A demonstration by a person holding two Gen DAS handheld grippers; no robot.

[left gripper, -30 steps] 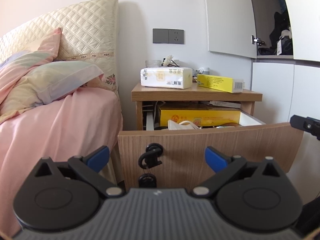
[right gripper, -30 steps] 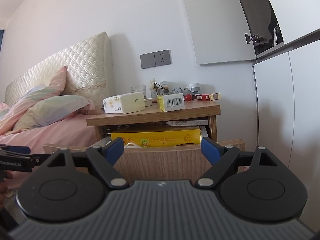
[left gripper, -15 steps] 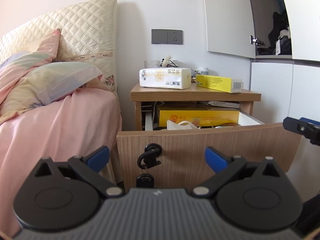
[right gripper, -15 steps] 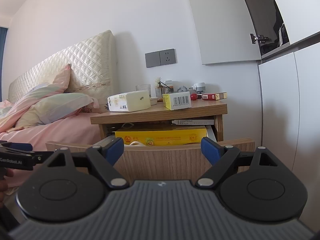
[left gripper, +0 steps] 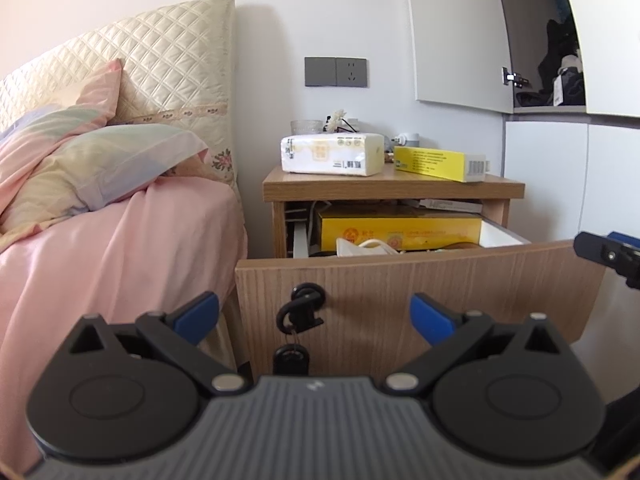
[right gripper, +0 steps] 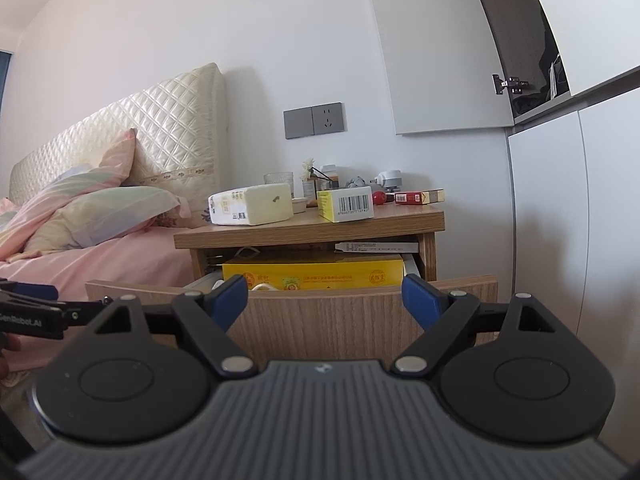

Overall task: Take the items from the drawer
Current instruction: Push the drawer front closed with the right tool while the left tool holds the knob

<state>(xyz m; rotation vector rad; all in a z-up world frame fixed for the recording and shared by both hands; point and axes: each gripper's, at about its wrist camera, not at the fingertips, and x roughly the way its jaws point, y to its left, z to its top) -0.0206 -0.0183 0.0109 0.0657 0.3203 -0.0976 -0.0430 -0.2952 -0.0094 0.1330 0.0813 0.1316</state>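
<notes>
We hold both claws wide open and empty in front of the pulled-out drawer (left gripper: pixel 420 280). Our left gripper (left gripper: pixel 316 316) faces the drawer front, with the dangling keys (left gripper: pixel 298 320) just ahead between its fingers. Beyond and above our right gripper (right gripper: pixel 324 300) lies the long yellow box (right gripper: pixel 312 276) inside the drawer. We judge nothing is taken out yet: next, one claw must rise over the front panel and reach down onto an item.

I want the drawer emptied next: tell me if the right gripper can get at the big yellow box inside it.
Probably yes. The drawer is pulled out, the yellow box shows above its front panel, and the right gripper is open, empty, facing it. It must rise over the panel first.
</notes>
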